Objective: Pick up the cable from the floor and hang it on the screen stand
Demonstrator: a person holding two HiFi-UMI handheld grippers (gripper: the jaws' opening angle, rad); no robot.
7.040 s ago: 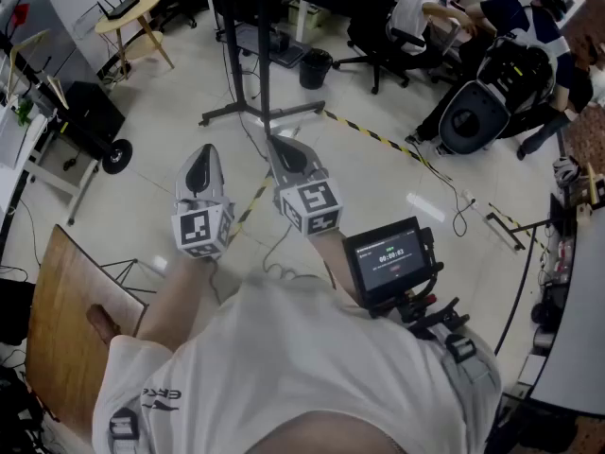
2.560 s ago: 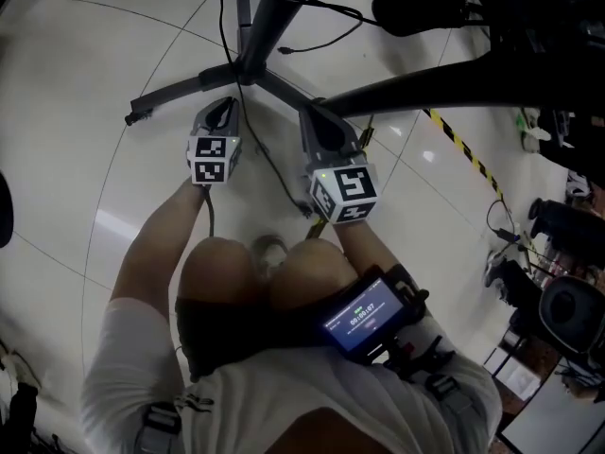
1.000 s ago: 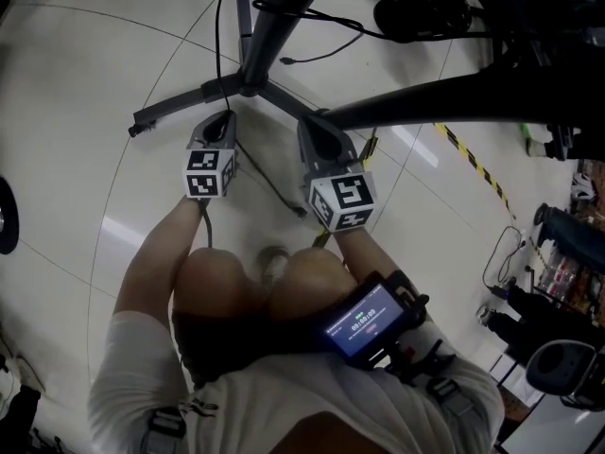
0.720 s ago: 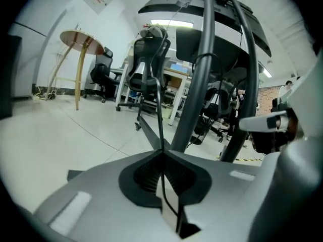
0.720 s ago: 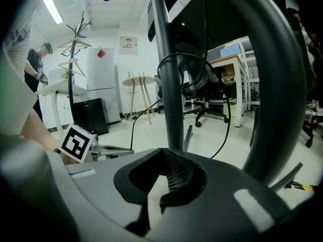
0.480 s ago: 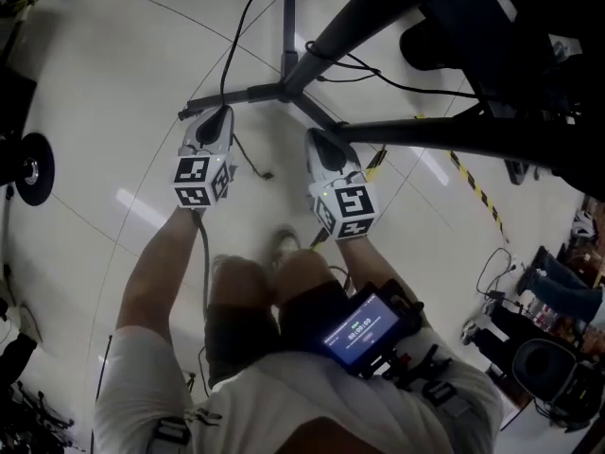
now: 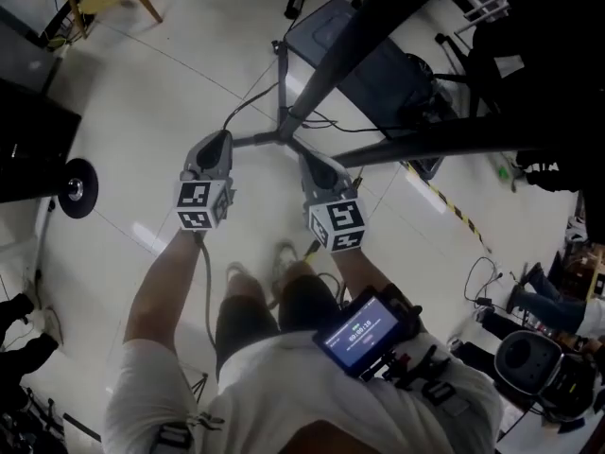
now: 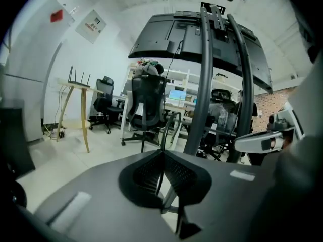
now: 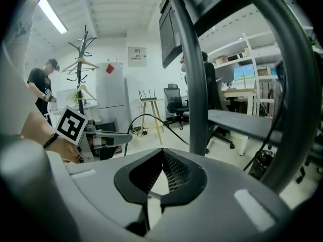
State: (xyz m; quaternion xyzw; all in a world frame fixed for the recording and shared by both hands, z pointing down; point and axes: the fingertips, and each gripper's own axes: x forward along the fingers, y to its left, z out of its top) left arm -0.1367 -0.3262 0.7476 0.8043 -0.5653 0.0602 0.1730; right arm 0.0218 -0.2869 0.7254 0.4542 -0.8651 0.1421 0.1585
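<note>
Gripping the cable point(image 8: 162, 134): our left gripper point(image 8: 162, 151) does, with its jaws closed on it. The thin dark line runs down between the pads and rises out of the tip.
Cable's place: the held part is raised off the floor point(image 7: 142, 112). In the left gripper view it curves up from the jaws in front of an office chair point(image 8: 149, 97). In the right gripper view it arches point(image 9: 146, 116) from the left gripper's tip across to behind the screen stand point(image 9: 194, 84). We cannot tell where its far end lies.
Right gripper point(image 9: 162, 150): the jaws are closed together, and we see nothing between them.
Both grippers: we hold them side by side in the head view, pointing at the screen stand's base.
Screen stand: its dark posts point(image 8: 202, 84) rise just ahead of both grippers, and its legs spread on the pale floor.
Screen point(image 8: 171, 39): its dark back panel sits at the top of the posts.
Round about: a wooden table point(image 8: 75, 84) stands far left. A coat rack point(image 9: 83, 49) and a person point(image 9: 39, 84) show at the left of the right gripper view. Yellow-and-black tape point(image 7: 454, 211) lies on the floor to our right. A small display point(image 7: 364, 327) sits on our right forearm.
</note>
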